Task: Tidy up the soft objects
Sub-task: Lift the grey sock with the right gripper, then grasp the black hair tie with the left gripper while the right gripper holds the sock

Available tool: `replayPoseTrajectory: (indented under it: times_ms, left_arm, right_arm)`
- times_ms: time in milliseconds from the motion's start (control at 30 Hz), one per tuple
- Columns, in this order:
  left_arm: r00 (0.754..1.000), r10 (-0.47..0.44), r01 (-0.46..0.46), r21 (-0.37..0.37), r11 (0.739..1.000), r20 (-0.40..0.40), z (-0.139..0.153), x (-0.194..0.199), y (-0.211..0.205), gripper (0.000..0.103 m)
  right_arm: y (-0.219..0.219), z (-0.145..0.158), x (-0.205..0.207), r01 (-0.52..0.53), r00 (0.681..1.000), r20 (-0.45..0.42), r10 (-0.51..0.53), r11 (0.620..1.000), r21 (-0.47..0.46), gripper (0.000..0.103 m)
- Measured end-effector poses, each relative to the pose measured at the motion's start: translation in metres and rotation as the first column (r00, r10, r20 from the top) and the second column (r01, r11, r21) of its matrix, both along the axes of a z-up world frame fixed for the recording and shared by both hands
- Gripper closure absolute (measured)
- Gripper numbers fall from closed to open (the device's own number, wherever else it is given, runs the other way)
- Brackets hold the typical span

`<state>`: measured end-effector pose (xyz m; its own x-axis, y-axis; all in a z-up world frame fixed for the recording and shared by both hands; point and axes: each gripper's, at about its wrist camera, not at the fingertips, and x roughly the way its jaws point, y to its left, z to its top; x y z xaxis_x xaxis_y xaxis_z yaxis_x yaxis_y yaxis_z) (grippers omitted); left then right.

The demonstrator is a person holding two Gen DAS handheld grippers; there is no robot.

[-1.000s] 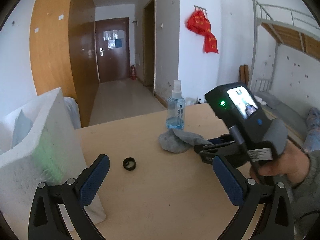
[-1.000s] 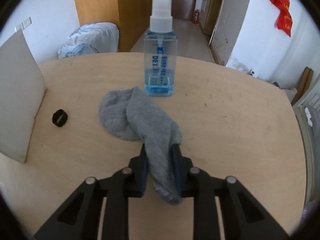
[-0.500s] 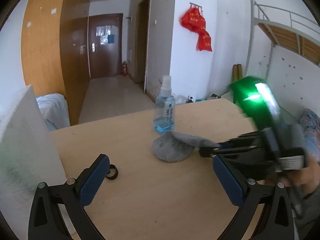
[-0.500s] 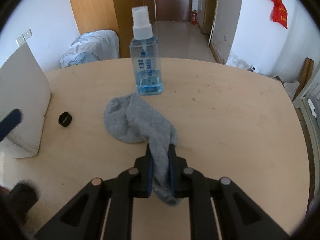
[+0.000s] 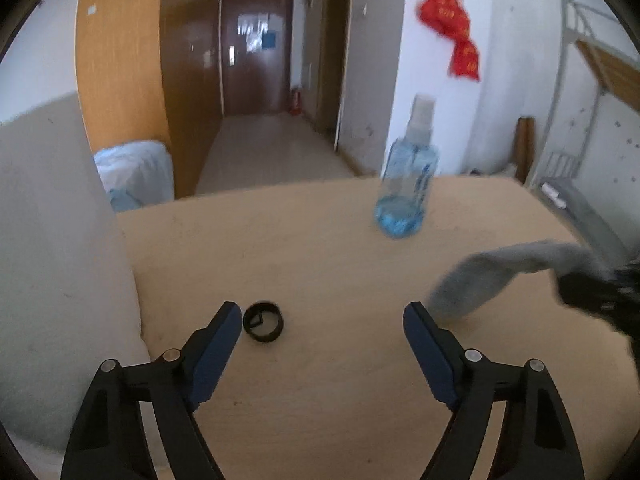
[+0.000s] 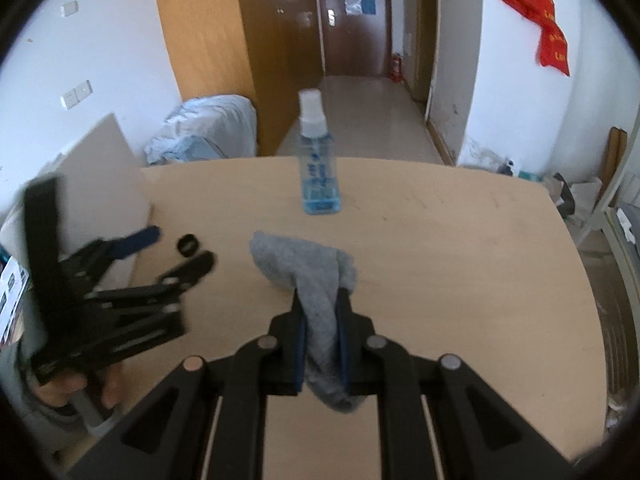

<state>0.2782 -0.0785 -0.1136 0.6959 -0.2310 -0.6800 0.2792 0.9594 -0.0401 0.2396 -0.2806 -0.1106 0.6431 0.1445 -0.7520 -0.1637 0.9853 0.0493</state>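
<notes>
A: What has changed since a second ago?

B: The soft grey knitted sock lay heaped on the table by the bottle then. Now the right gripper has it pinched tight between its blue pads and has raised it, so the toe end hangs out in front, off the wood.

A: And the left gripper?

B: It has dropped closer to the table. Its jaws are closing but stand wide, with nothing between them. The small black plastic ring lies just beside its left finger.

A: What is the surface like?

B: A pale wooden tabletop, lightly scuffed. The clear spray bottle with blue liquid stands upright near the far edge, and a white foam box sits on the left.

A: The room?

B: White walls, a brown door down a corridor, and a red hanging ornament.
</notes>
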Motion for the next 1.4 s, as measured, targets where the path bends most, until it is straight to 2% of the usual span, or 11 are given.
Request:
replayPoseTrajectory:
  times_ms: [100,200,333,400,733,933,1100,1267,1333,1400]
  left_arm:
    - [0.999,0.029,-0.027,0.043,0.999,-0.035,-0.008,0.007,-0.004,0.020]
    - [0.997,0.050,-0.047,0.051,0.998,-0.060,-0.012,0.014,-0.004,0.021]
    - [0.993,0.070,-0.063,0.074,0.995,-0.095,-0.018,0.022,-0.005,0.032]
    - [0.989,0.087,-0.080,0.066,0.995,-0.116,-0.021,0.025,-0.003,0.035]
    - [0.977,0.170,-0.160,0.078,0.984,-0.131,-0.027,0.033,0.002,0.035]
    - [0.972,0.218,-0.210,0.084,0.974,-0.089,-0.020,0.030,0.004,0.035]
    - [0.971,0.196,-0.190,0.056,0.980,-0.135,-0.022,0.038,0.006,0.035]
    - [0.975,0.177,-0.171,0.058,0.984,-0.134,-0.021,0.037,0.003,0.035]
    - [0.975,0.182,-0.174,0.065,0.982,-0.129,-0.020,0.038,0.001,0.052]
    - [0.976,0.175,-0.168,0.060,0.984,-0.130,-0.018,0.037,0.001,0.064]
  right_arm:
    - [0.000,0.003,-0.001,-0.011,1.000,0.018,0.011,1.000,-0.001,0.087]
    - [0.000,0.001,0.002,-0.015,1.000,0.012,0.015,1.000,0.003,0.087]
    - [0.000,0.001,-0.001,-0.020,1.000,0.012,0.019,1.000,0.012,0.087]
    - [0.003,0.003,-0.005,-0.025,1.000,0.018,0.024,1.000,0.010,0.087]
    - [0.007,0.005,-0.010,-0.045,0.999,0.026,0.045,0.999,0.003,0.087]
    - [0.009,0.005,-0.011,-0.056,0.998,0.028,0.056,0.998,0.005,0.087]
    - [0.008,0.007,-0.013,-0.057,0.998,0.036,0.057,0.998,0.006,0.087]
    - [0.007,0.008,-0.014,-0.052,0.998,0.035,0.052,0.999,0.009,0.087]
    - [0.007,0.010,-0.015,-0.051,0.998,0.040,0.050,0.999,0.005,0.087]
    - [0.007,0.011,-0.016,-0.050,0.998,0.043,0.050,0.999,0.006,0.087]
